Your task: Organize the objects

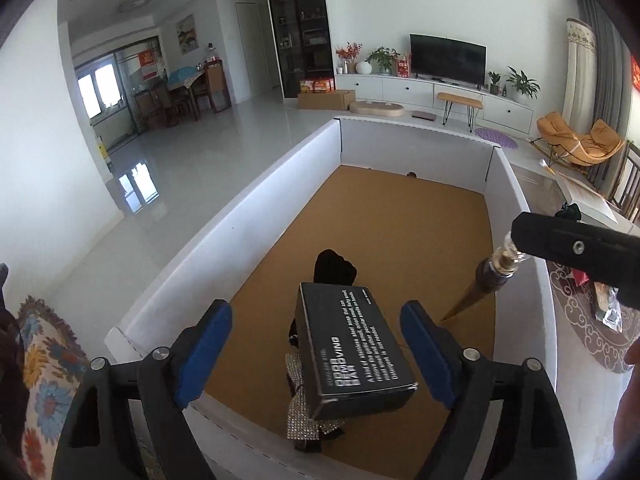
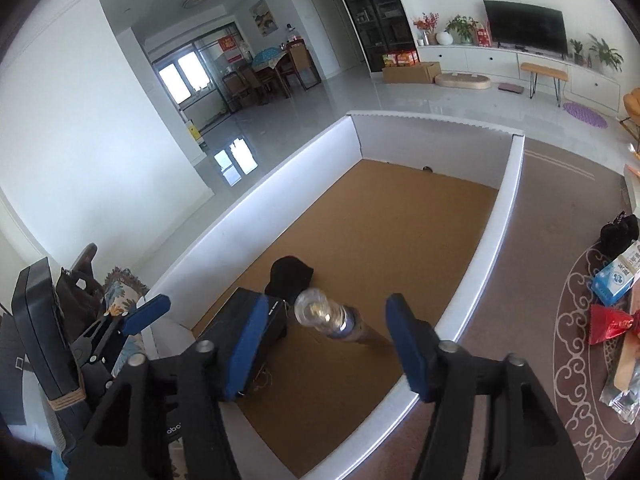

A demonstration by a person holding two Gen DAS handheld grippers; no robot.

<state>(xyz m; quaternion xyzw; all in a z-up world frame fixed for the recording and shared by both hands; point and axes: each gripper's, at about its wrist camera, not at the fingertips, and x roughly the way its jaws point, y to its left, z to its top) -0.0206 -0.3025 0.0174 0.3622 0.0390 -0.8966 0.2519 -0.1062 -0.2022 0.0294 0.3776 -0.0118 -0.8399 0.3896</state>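
A large white-walled box (image 1: 240, 216) with a brown cardboard floor fills both views. My left gripper (image 1: 314, 312) stands open over its near end. A black printed carton (image 1: 356, 352) lies tilted between the blue pads, with a gap on each side. Beneath it are a glittery silver piece (image 1: 304, 412) and a black cloth (image 1: 334, 270). My right gripper (image 2: 328, 304) is open too. A slender gold bottle with a clear cap (image 2: 320, 314) leans between its fingers, touching neither. Its tip rests on the box floor.
A patterned rug to the right of the box holds a blue-and-white packet (image 2: 612, 284), a red packet (image 2: 608, 324) and a black pouch (image 2: 618, 232). A floral cushion (image 1: 36, 356) lies left of the box. The far half of the box floor (image 2: 400, 216) is bare.
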